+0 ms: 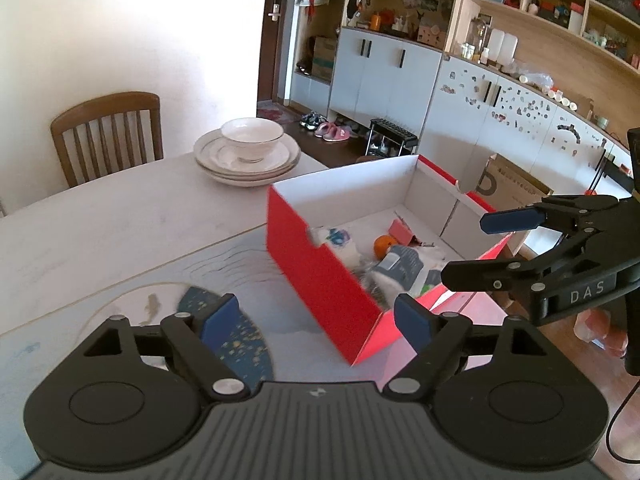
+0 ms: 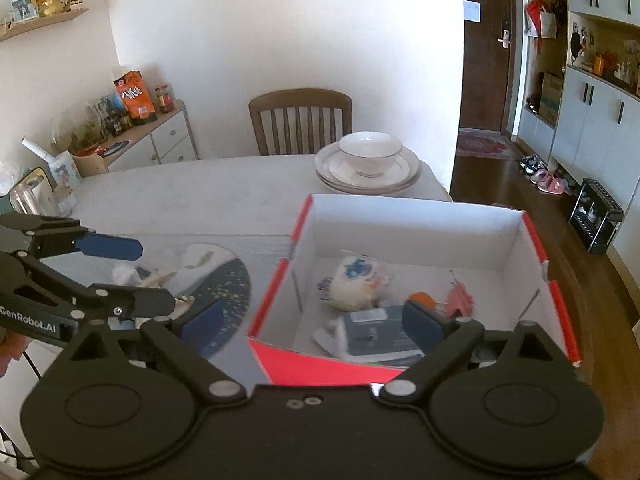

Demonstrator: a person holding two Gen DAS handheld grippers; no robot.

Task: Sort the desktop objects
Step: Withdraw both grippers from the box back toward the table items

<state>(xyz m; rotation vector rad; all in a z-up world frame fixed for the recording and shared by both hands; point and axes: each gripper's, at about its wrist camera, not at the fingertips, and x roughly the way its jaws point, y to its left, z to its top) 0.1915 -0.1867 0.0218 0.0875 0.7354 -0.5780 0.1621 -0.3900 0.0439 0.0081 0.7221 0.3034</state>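
A red cardboard box [image 1: 316,280] with white inner walls [image 2: 400,232] stands open on the table's right end. Inside lie an orange [image 1: 383,245] [image 2: 425,299], a white tissue pack with blue print [image 1: 340,240] [image 2: 356,280], a dark grey-blue packet [image 1: 400,266] [image 2: 376,334] and a pink item [image 1: 402,232] [image 2: 462,300]. My left gripper [image 1: 316,322] [image 2: 132,274] is open and holds nothing, left of the box above a printed mat [image 2: 228,284]. My right gripper [image 2: 312,327] [image 1: 488,248] is open and holds nothing, over the box's near right edge.
A white bowl on stacked plates [image 1: 248,156] [image 2: 368,164] sits at the table's far end, beyond the box. A wooden chair [image 1: 108,136] [image 2: 300,120] stands behind the table. A sideboard with a snack bag [image 2: 136,98] is at far left. Floor and cabinets [image 1: 384,76] lie to the right.
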